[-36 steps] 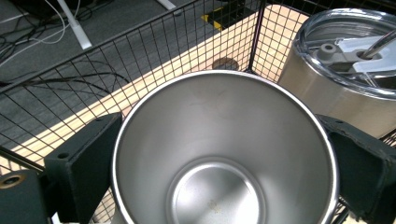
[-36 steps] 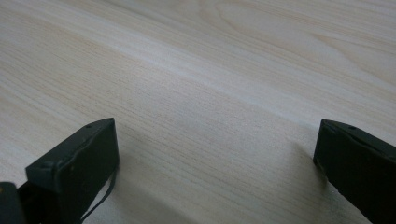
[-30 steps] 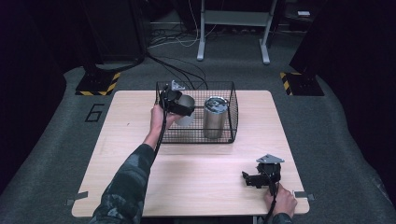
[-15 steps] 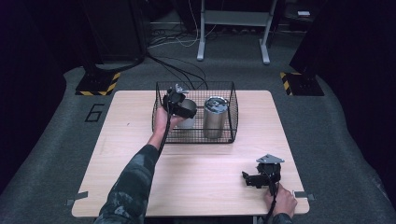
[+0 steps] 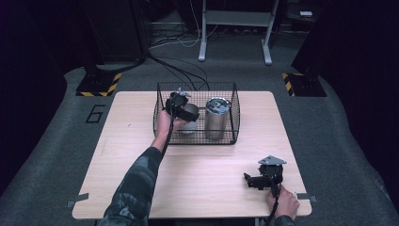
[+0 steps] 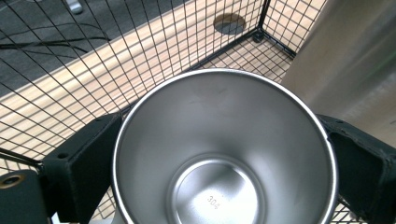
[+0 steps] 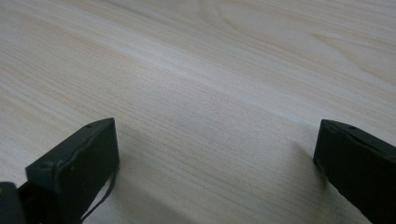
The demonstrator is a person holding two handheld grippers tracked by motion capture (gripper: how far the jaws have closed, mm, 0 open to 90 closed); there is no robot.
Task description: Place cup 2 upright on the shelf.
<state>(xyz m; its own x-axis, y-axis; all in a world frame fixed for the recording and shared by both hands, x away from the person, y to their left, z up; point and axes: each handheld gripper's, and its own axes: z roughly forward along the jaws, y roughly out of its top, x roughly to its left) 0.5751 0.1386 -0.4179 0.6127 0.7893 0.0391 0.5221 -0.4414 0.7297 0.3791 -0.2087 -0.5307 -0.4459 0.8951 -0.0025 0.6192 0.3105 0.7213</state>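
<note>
A black wire basket (image 5: 235, 117) stands at the back middle of the wooden table (image 5: 211, 188). My left gripper (image 5: 181, 106) is inside the basket's left half, shut on a steel cup (image 5: 191, 112). In the left gripper view the cup (image 6: 224, 154) opens toward the camera, with a jaw pressed on each side of its rim. A tall steel tumbler (image 5: 216, 117) stands upright in the basket's right half, close beside the cup (image 6: 345, 60). My right gripper (image 5: 250, 181) rests low at the table's front right, open, with bare wood between its fingers (image 7: 77, 165).
Something white (image 5: 188, 127) lies on the basket floor under the cup. The basket mesh (image 6: 93, 70) surrounds the left gripper closely. Cables (image 5: 188, 75) and a stand's legs (image 5: 235, 37) are on the floor behind the table. Hazard-striped blocks (image 5: 99, 84) sit at the far corners.
My left gripper has carried the steel cup slightly to the right and lower inside the basket, nearer the tumbler. The right gripper has stayed where it was.
</note>
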